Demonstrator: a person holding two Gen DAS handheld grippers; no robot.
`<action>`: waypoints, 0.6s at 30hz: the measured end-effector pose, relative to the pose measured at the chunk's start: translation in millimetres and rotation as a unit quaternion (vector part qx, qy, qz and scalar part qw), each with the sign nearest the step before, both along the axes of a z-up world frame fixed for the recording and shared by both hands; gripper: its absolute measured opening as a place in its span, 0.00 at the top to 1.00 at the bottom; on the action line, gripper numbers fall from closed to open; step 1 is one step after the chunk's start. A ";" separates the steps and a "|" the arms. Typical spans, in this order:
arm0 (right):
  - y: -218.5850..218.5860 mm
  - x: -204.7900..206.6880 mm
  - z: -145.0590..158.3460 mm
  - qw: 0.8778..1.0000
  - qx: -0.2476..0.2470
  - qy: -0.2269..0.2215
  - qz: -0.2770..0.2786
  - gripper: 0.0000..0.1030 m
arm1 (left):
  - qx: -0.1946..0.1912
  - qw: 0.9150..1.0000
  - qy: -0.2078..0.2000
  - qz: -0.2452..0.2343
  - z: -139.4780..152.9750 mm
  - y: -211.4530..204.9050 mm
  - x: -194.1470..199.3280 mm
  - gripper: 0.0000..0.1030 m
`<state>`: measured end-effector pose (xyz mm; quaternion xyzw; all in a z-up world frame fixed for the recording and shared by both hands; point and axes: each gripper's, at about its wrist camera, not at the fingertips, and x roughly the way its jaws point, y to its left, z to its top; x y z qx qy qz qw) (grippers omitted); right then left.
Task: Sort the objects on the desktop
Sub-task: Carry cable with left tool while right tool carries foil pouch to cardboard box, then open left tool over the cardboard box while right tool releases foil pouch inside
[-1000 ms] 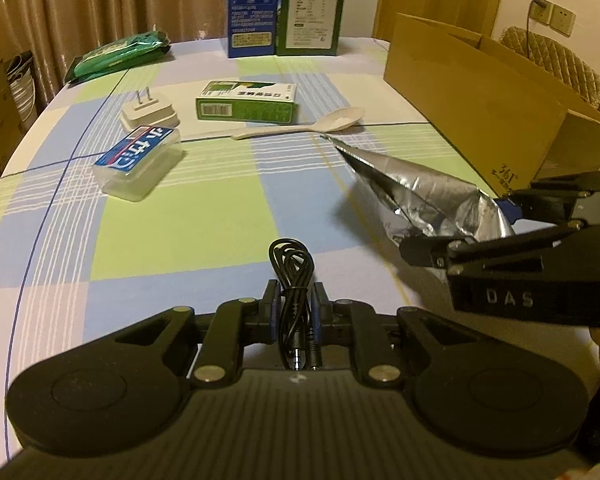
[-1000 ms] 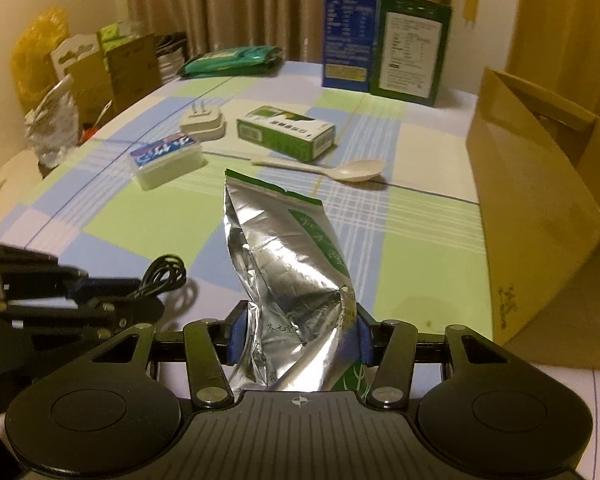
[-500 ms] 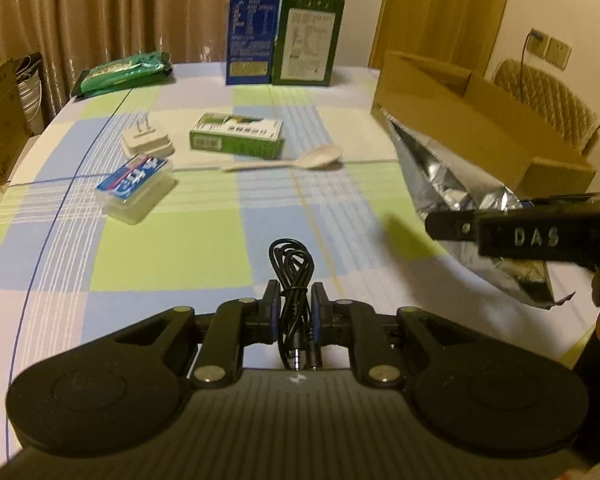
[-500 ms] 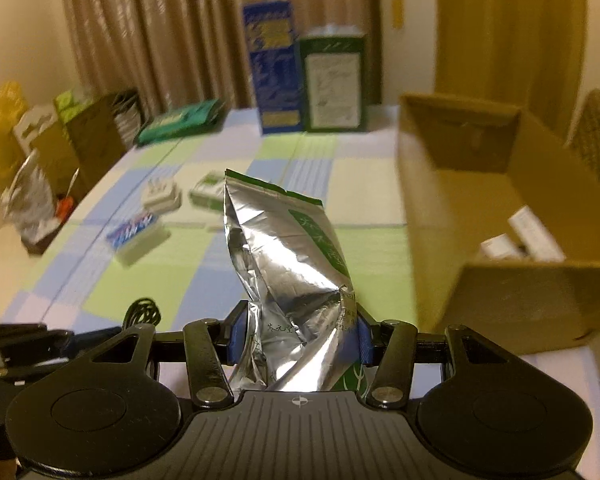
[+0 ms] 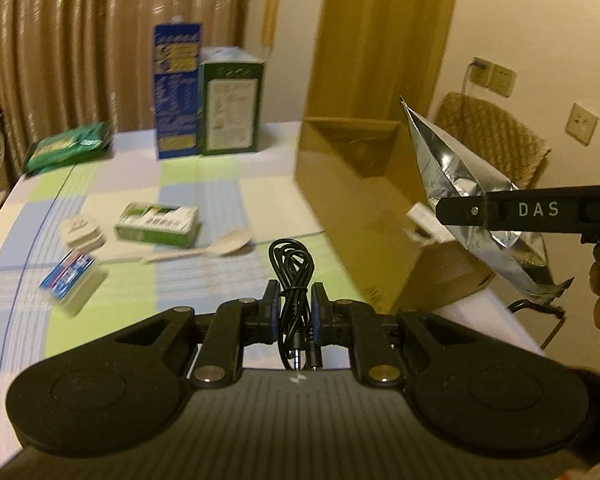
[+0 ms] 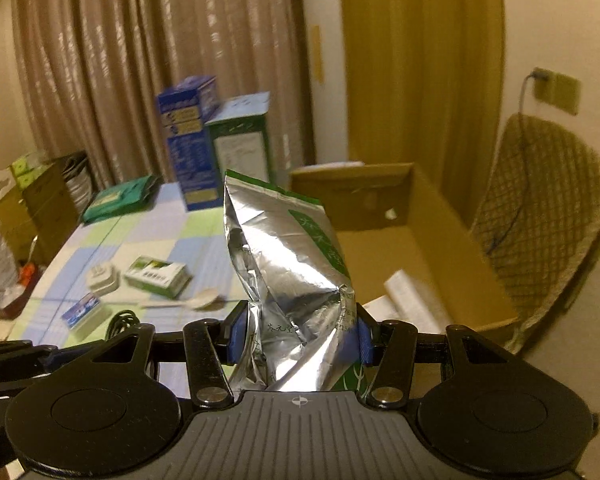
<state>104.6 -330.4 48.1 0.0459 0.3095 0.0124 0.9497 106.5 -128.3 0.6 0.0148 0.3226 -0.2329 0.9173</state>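
Brown curtains (image 6: 100, 80) hang behind a table with a checked cloth (image 5: 100, 308); on the cloth sit a small green box (image 5: 156, 225), a white spoon (image 5: 220, 249), a white plug (image 5: 82, 232) and a little blue-and-white box (image 5: 73, 282), all waiting to be sorted. Two tall cartons (image 5: 208, 92) stand at the far edge; a green packet (image 5: 66, 148) lies near them. At the table's right side is an open cardboard box (image 6: 440, 240) with some white things already inside; it looks like the place where sorted things go. The right gripper (image 6: 298, 336) has its fingers squeezed on a shiny silver bag (image 6: 292, 272), held up in the air near the box, probably so it can drop in. The left gripper (image 5: 295, 312) has its fingers pressed tight on a coiled black cable (image 5: 294, 280), lifted above the cloth; I think it goes in next.
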 end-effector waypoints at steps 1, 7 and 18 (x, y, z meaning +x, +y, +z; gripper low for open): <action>-6.1 0.2 1.7 1.000 -0.001 -0.001 -0.004 0.53 | -0.001 1.000 -0.003 -0.005 3.8 -6.9 1.0 0.89; -37.5 4.3 5.5 1.000 -0.012 -0.003 -0.022 0.53 | -0.007 0.999 -0.011 -0.031 19.3 -42.2 7.7 0.89; -82.1 20.6 3.5 0.999 -0.009 0.004 -0.046 0.53 | -0.018 0.998 -0.011 -0.061 28.1 -92.2 29.3 0.89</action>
